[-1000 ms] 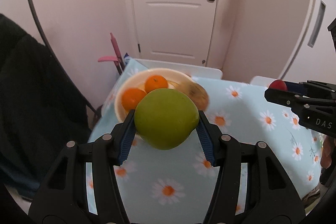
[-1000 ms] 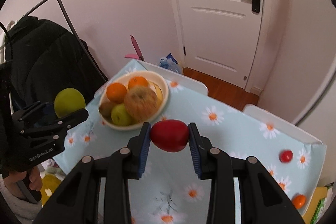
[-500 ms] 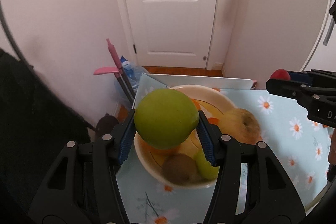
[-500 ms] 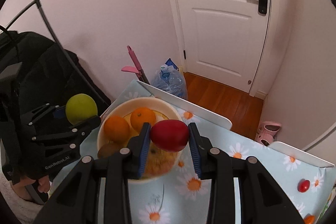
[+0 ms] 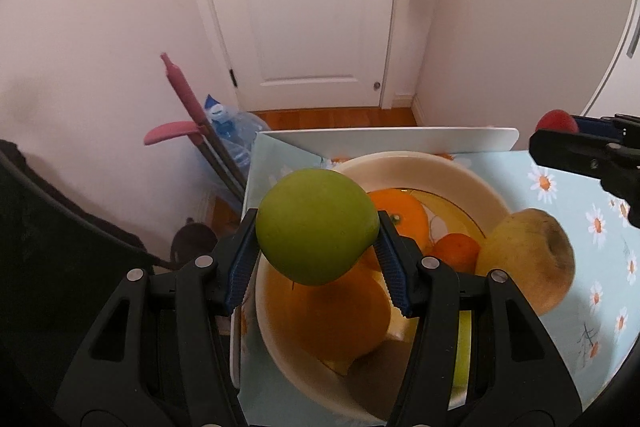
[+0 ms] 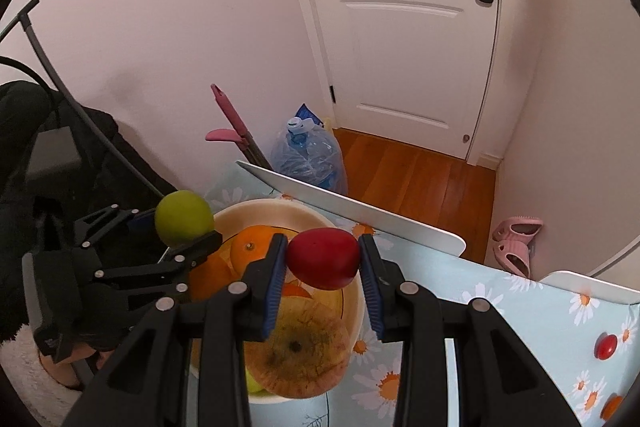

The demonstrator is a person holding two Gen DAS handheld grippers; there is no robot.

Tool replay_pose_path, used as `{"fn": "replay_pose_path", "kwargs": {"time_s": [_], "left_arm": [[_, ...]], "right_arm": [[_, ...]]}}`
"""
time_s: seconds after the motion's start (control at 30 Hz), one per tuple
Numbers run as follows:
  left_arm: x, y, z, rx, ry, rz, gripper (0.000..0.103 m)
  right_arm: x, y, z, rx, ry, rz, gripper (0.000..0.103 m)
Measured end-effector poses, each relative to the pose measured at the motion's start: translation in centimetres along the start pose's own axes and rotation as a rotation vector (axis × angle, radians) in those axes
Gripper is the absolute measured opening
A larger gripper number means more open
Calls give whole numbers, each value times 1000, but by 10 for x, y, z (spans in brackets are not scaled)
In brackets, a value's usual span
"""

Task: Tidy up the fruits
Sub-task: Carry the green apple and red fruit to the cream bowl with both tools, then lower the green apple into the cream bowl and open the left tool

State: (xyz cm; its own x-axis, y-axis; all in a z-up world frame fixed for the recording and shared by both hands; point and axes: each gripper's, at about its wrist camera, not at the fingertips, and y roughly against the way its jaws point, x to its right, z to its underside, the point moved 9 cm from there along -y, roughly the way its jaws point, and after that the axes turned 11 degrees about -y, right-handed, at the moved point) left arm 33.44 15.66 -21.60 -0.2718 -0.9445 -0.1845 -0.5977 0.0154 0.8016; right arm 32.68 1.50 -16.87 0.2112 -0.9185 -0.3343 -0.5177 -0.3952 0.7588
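Table (image 6: 500, 291) with a pale blue daisy-print cloth and a white raised edge; a cream bowl (image 5: 420, 167) stands at its far left corner, close to the white edge. Bowl contents: a whole orange (image 5: 400, 215), a smaller orange (image 5: 456, 253), a large orange fruit low in the bowl, partly hidden (image 5: 332, 315), a big yellowish apple with brown blotches (image 5: 528, 259) on the bowl's right side, and a sliver of a green fruit (image 5: 462, 351) seen past a finger. Left gripper (image 5: 316, 247): blue pads clamped on a green apple (image 5: 316, 227), held in the air over the bowl's left rim. Right gripper (image 6: 323, 267): pads closed tight on a red fruit (image 6: 323, 258), oval and smooth, held above the bowl's far side, over the oranges. The two grippers hang near each other, apart, left one at the bowl's outer edge. On the cloth toward the right edge of the table: a small red fruit (image 6: 606, 346); nearer the front right corner, a small orange one (image 6: 614, 405). Off the table: a white panelled door (image 6: 404, 27) with black handle, a wood floor, a blue water jug (image 6: 308, 155), a pink-handled tool (image 6: 230, 123) leaning by the wall, pink slippers (image 6: 516, 243), dark clothing on a rack to the left.
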Motion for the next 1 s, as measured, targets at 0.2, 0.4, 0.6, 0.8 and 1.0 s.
{"fn": "replay_pose_path", "kwargs": {"time_s": [0.2, 0.4, 0.6, 0.8, 1.0], "left_arm": [[1, -10, -1, -8, -17, 22, 61], [-1, 10, -10, 69, -14, 16, 103], [-5, 32, -2, 67, 7, -7, 103], [-13, 53, 12, 53, 52, -31, 103], [-19, 64, 26, 37, 104, -58, 103]], "right_arm": [[5, -4, -1, 2, -32, 20, 33], [4, -4, -3, 0, -49, 15, 33], [-2, -3, -8, -6, -29, -5, 33], [-8, -9, -13, -46, 12, -41, 33], [-14, -24, -12, -108, 69, -60, 33]]}}
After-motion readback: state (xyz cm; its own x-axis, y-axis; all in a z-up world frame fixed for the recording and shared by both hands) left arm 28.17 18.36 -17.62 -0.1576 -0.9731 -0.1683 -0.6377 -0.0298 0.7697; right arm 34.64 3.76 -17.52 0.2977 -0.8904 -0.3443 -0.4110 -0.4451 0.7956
